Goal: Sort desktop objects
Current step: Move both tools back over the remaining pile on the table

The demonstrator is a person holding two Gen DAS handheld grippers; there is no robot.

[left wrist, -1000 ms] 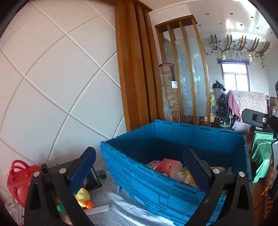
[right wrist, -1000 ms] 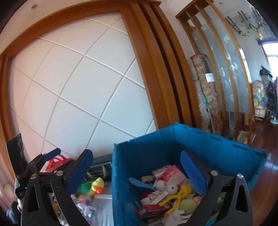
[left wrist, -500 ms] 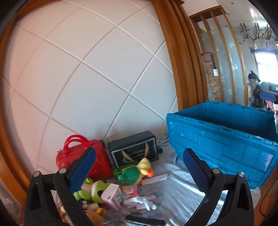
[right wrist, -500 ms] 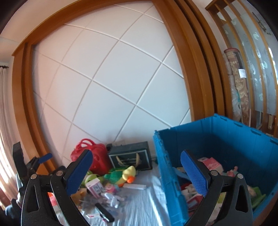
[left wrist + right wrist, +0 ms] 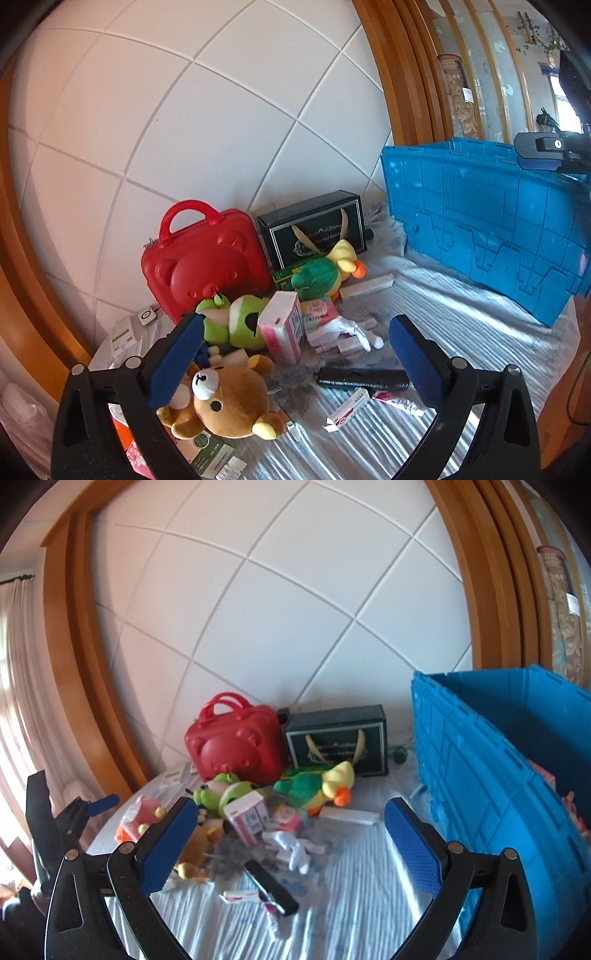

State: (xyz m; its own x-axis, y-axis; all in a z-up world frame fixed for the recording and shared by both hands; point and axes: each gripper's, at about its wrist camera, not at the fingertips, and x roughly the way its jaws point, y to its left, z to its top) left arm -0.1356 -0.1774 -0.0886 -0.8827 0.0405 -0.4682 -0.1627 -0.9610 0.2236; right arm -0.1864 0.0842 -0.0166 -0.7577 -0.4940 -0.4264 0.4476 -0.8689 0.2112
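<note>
A heap of objects lies on the striped white table cover. In the left wrist view I see a brown bear plush (image 5: 225,402), a green frog plush (image 5: 236,321), a pink-white carton (image 5: 282,326), a duck plush (image 5: 325,273) and a black roll (image 5: 364,378). My left gripper (image 5: 295,362) hangs open just above the heap, holding nothing. The right wrist view shows the same frog plush (image 5: 225,794), duck plush (image 5: 321,782) and black roll (image 5: 271,886). My right gripper (image 5: 286,845) is open and empty, farther back. The blue crate (image 5: 480,221) stands to the right.
A red bear-face case (image 5: 201,262) and a dark gift box (image 5: 314,229) stand against the white tiled wall. Inside the blue crate (image 5: 491,760) some items show at the right edge. My other gripper (image 5: 74,812) appears at the left. Small packets lie scattered.
Both grippers have swung left and down, away from the blue crate and toward the heap of toys. Both stay open and empty.
</note>
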